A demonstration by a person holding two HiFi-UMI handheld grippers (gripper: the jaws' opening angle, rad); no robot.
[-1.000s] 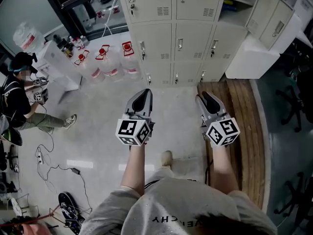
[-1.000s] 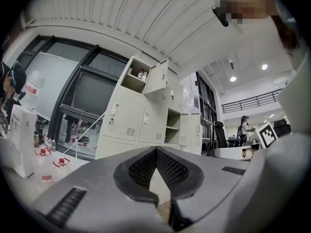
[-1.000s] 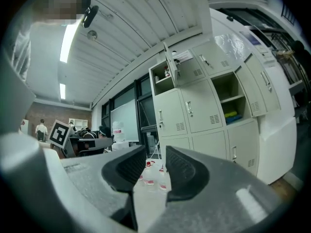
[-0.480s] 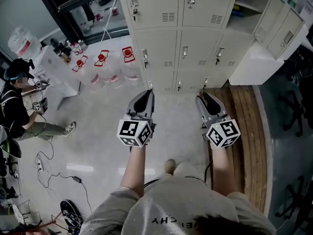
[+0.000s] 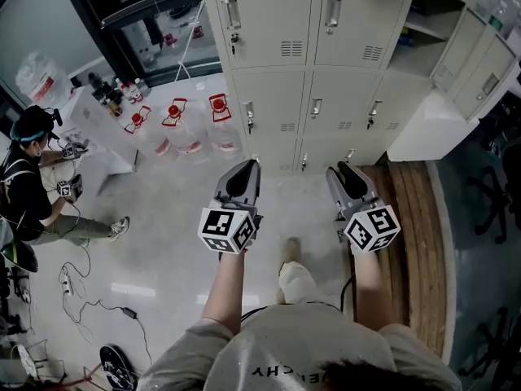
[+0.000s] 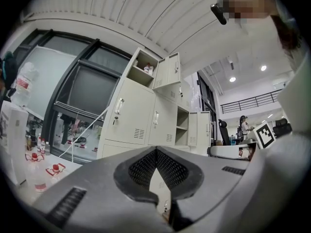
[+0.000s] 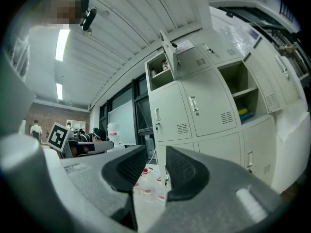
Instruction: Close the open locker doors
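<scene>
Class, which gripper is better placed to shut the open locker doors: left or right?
Probably right. The right gripper sits on the same side as the open doors; the left gripper faces closed lockers.

- Pale metal locker bank [image 5: 309,63] at 12 o'clock.
- Its open locker doors [image 5: 487,76] at 1 o'clock, right end; white boxy cabinet [image 5: 427,125] under them.
- Clear plastic water jugs with red caps [image 5: 191,125] at 11 o'clock, left of the bank.
- Brown wooden plank strip [image 5: 411,218] at 3 o'clock, before the bank's right end.
- Person in a dark top [image 5: 32,177] at 9 o'clock, well apart from the lockers.
</scene>
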